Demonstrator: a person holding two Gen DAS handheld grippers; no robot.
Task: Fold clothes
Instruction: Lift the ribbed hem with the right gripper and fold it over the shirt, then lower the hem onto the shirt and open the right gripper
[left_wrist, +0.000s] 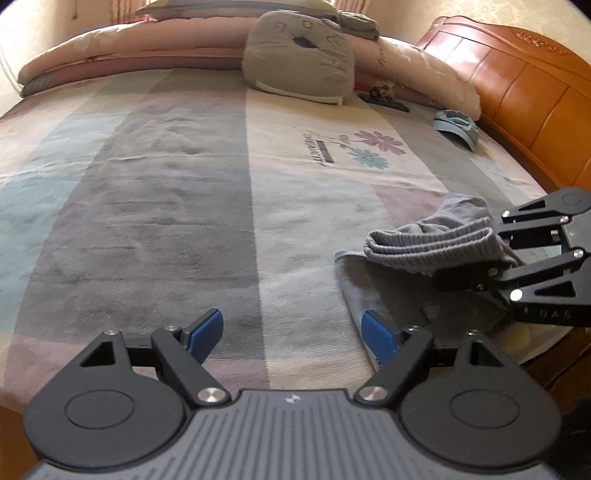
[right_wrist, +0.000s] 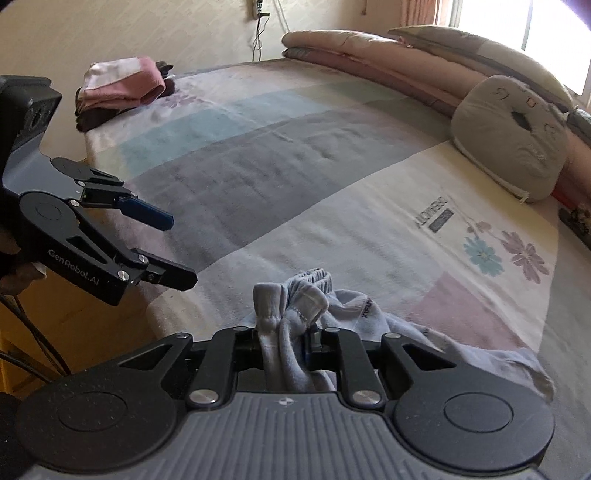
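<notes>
Left gripper, marked "GenRobot.AI": jaws wide, nothing between. Right gripper: clamped narrow on bunched grey garment lettered "XIFU…", near right bed edge. Bedsheet: flower print, blurred wording. Far: grey cushion, folded pink clothes.

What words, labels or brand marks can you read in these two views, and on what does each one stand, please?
"GenRobot.AI": on the side of the left gripper, right wrist view.
"XIFU...", cut off by a fold: on the grey garment.
"DREAMCITY", only roughly legible: printed by the flowers on the bed sheet.
"DAS": on the right gripper, left wrist view.
</notes>
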